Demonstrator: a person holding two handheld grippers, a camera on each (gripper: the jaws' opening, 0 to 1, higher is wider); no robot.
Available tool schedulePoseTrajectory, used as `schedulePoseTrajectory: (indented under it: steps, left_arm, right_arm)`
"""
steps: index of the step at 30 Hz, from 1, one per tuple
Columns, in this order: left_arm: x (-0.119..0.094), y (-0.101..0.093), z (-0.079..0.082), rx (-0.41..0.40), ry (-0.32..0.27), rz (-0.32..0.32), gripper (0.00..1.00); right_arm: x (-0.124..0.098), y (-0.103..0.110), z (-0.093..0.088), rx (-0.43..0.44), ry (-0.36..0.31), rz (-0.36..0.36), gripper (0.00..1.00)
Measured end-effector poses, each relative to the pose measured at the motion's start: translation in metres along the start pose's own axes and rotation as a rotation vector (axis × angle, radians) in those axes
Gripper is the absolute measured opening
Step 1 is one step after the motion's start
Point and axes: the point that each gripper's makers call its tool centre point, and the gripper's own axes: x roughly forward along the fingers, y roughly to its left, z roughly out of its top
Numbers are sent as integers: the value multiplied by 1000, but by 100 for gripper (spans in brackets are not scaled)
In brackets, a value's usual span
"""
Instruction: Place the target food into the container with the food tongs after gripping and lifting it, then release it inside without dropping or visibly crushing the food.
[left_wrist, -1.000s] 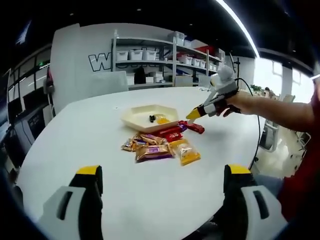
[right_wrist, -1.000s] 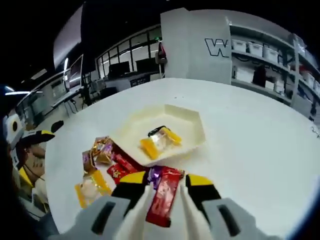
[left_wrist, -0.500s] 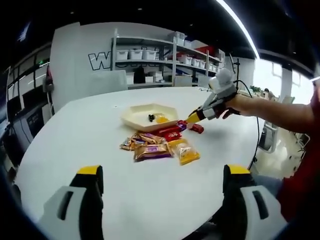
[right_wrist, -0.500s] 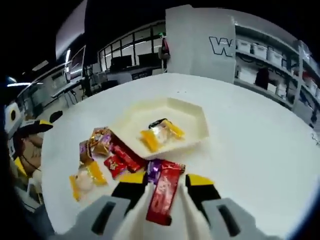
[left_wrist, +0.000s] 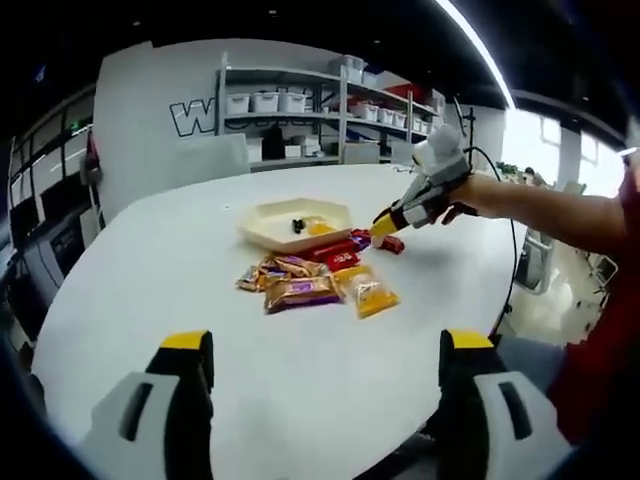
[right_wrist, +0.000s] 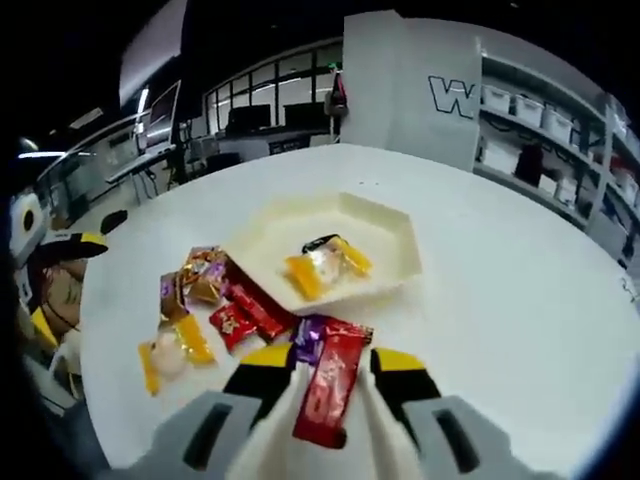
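Red glossy snack packet sits uncrushed between tongs.

My tool pinches a red snack bar between white tongs, over the table. Ahead sits the cream tray holding a yellow-wrapped candy; more wrapped snacks lie ahead-left.
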Motion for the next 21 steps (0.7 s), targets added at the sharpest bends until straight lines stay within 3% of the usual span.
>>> schedulePoseTrajectory:
  steps: [2,18,21]
  left_arm:
    - [1,3,-5,-3,28,13,86]
    - [2,9,-19,85,126,34,85]
    - [2,10,-14,69,107,33,85]
  right_arm:
    - [0,1,0,-1,2,1,24]
    - [-5,4,-4,8,12,4,20]
    - [-8,6,-6,27,10,13,20]
